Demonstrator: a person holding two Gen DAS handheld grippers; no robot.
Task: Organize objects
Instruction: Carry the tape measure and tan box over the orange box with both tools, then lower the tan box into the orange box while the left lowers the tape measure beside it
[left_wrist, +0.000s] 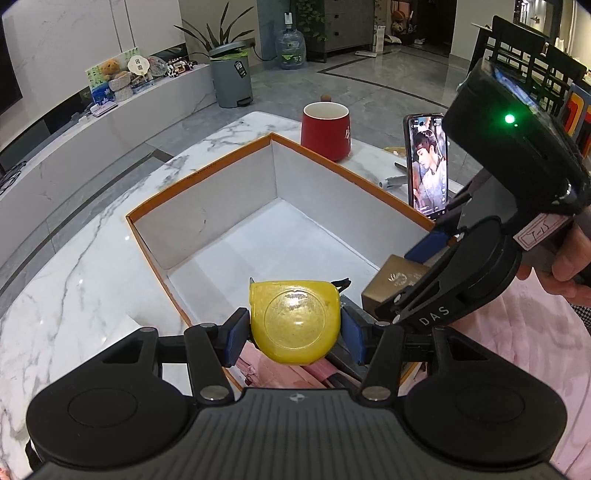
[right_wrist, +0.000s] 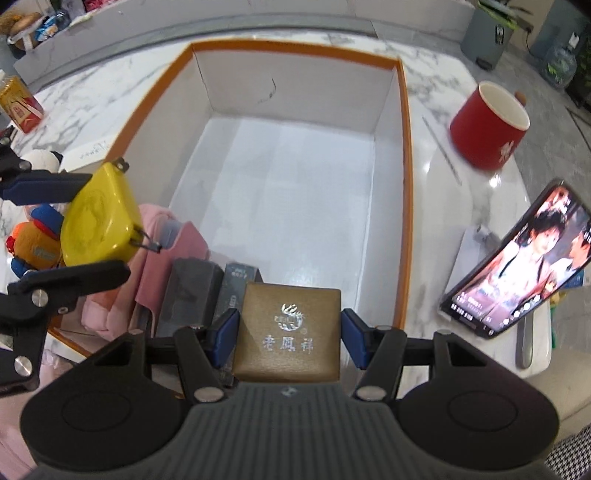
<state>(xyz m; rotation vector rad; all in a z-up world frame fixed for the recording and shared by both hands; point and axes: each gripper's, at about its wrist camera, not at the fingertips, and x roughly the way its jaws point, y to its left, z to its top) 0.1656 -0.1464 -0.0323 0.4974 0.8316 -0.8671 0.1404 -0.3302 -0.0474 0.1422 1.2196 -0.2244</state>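
The left gripper (left_wrist: 294, 329) was clenched on a yellow tape measure (left_wrist: 294, 320), its blue pads pressed against both sides, holding it over the near end of the open orange-edged box (left_wrist: 201, 177). The right gripper (right_wrist: 289, 334) grasped a small brown gift box (right_wrist: 289, 330) with silver lettering, likewise above the box's near end and just right of the tape measure. Below them, at that near end, lay a pink pouch (right_wrist: 173, 240) and two dark cases (right_wrist: 192, 291) side by side; the rest of the box's white floor was bare. Beyond the box's far right corner stood a red mug (left_wrist: 325, 131) on the marble table (left_wrist: 74, 266), and right of the box a phone (left_wrist: 427, 166) leaned upright with its screen lit. A hand (left_wrist: 561, 258) gripped the right tool's handle.
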